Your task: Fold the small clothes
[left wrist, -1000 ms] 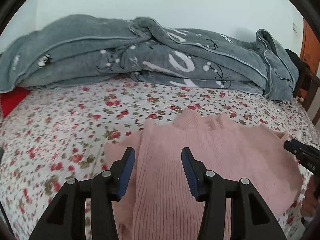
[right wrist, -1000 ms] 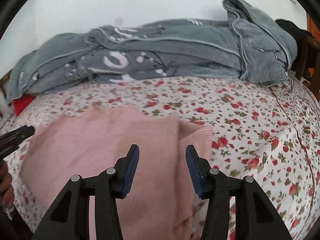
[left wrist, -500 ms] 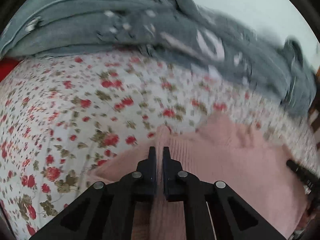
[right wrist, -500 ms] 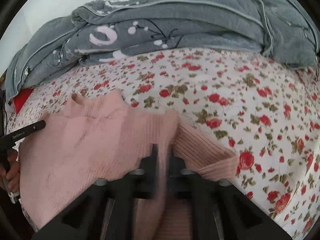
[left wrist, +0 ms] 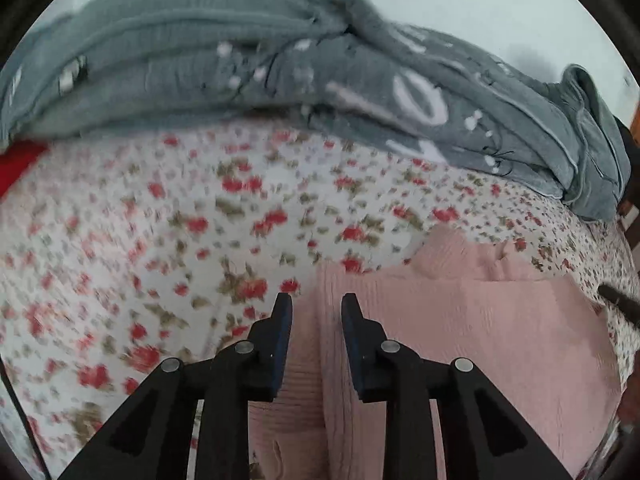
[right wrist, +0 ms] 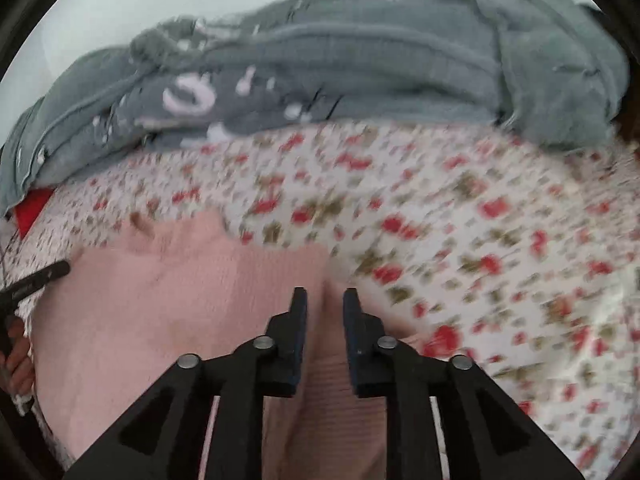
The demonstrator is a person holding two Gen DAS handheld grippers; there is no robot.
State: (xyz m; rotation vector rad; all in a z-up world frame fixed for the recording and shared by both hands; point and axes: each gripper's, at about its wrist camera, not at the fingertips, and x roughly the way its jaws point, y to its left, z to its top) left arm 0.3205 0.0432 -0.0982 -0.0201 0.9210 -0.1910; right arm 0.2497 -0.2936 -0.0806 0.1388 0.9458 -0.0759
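Note:
A small pink ribbed sweater (left wrist: pixel 460 320) lies flat on the floral bedsheet, collar toward the far side; it also shows in the right wrist view (right wrist: pixel 168 304). My left gripper (left wrist: pixel 315 300) is open over the sweater's left shoulder edge, jaws apart with the folded side and sleeve between them. My right gripper (right wrist: pixel 324 294) is open over the sweater's right shoulder edge, with the sleeve below it. Each gripper's tip shows in the other's view, the right one (left wrist: pixel 618 306) and the left one (right wrist: pixel 40 280).
A crumpled grey blanket (left wrist: pixel 280 68) lies piled along the far side of the bed by the white wall. A red item (left wrist: pixel 20 160) sits at the far left. The floral sheet (left wrist: pixel 160 240) stretches left of the sweater and right of it (right wrist: pixel 500 240).
Both grippers shut on the sweater's shoulder edges half a second ago and have now opened. Both views are blurred from motion.

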